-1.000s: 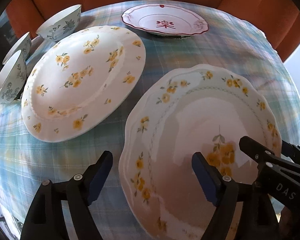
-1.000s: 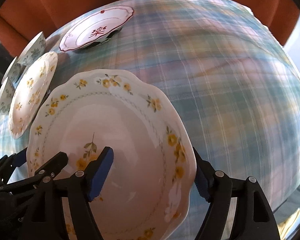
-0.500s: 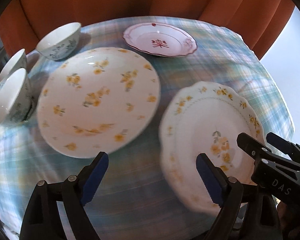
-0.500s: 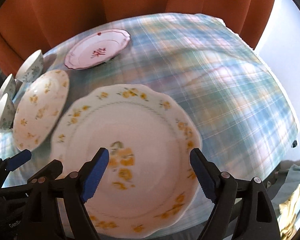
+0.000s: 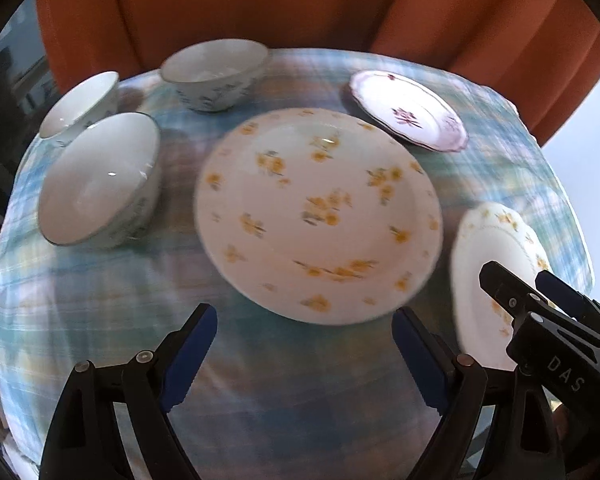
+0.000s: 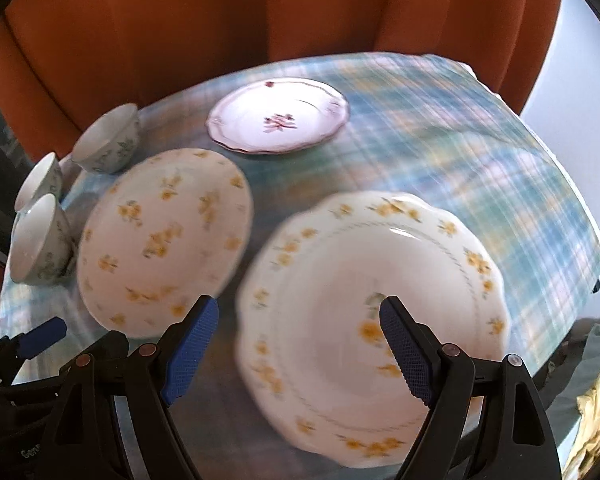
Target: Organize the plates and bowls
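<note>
A round plate with yellow flowers [image 5: 320, 212] lies mid-table; it also shows in the right wrist view [image 6: 164, 236]. A scalloped yellow-flower plate [image 6: 372, 312] lies at the near right, also in the left wrist view [image 5: 488, 264]. A red-rimmed plate [image 5: 408, 110] [image 6: 278, 120] lies at the back. Three white bowls stand at the left: near [image 5: 100, 180], far left [image 5: 80, 104], back [image 5: 214, 72]. My left gripper [image 5: 304, 360] is open and empty, above the cloth before the round plate. My right gripper [image 6: 298, 348] is open and empty over the scalloped plate's near rim.
The table wears a blue plaid cloth [image 6: 480, 148]. An orange curtain [image 5: 280, 0] hangs behind it. The table's right edge [image 6: 592, 240] drops off, with yellow and grey cloth [image 6: 592, 400] below.
Both grippers pulled back and up from the scalloped plate, so more table shows. The left gripper swung left, bringing the round plate and bowls to the centre. Both stay open.
</note>
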The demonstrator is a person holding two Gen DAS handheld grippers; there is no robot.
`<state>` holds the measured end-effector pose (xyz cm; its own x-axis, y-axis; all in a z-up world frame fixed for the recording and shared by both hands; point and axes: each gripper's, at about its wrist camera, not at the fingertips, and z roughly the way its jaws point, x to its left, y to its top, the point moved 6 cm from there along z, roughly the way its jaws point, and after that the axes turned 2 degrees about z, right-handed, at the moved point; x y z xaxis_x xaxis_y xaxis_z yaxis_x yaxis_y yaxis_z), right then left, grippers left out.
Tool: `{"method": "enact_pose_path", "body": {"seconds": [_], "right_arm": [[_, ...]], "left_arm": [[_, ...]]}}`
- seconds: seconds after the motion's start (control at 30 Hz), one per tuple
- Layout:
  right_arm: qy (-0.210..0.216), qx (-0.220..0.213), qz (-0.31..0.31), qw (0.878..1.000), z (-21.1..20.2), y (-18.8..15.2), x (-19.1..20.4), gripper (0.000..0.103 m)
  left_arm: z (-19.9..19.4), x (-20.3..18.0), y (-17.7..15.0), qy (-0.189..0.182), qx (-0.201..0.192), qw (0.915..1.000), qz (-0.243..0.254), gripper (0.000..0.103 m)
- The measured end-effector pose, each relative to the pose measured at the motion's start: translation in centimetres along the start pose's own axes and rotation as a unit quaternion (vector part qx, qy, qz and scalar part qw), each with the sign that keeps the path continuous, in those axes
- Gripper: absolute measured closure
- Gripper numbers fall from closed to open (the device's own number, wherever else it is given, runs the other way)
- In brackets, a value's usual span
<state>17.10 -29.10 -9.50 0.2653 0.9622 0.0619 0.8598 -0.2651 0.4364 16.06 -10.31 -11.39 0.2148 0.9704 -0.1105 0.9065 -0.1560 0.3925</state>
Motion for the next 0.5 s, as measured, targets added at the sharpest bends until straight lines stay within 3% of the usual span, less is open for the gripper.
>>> {"method": "enact_pose_path", "body": {"seconds": [0.27,0.5], "right_arm": [[0.008,0.007,-0.026,1.000,1.9,2.3,2.7,0.018],[0.030,0.021,-0.046,0.998,6.1,5.4,3.8,0.018]], "left_arm": [[1.7,2.3,1.9,0.018,0.011,0.9986,-0.049,0.014],[4.6,3.4,4.3,0.042,0.017,0.9950,-0.089,0.016]]}}
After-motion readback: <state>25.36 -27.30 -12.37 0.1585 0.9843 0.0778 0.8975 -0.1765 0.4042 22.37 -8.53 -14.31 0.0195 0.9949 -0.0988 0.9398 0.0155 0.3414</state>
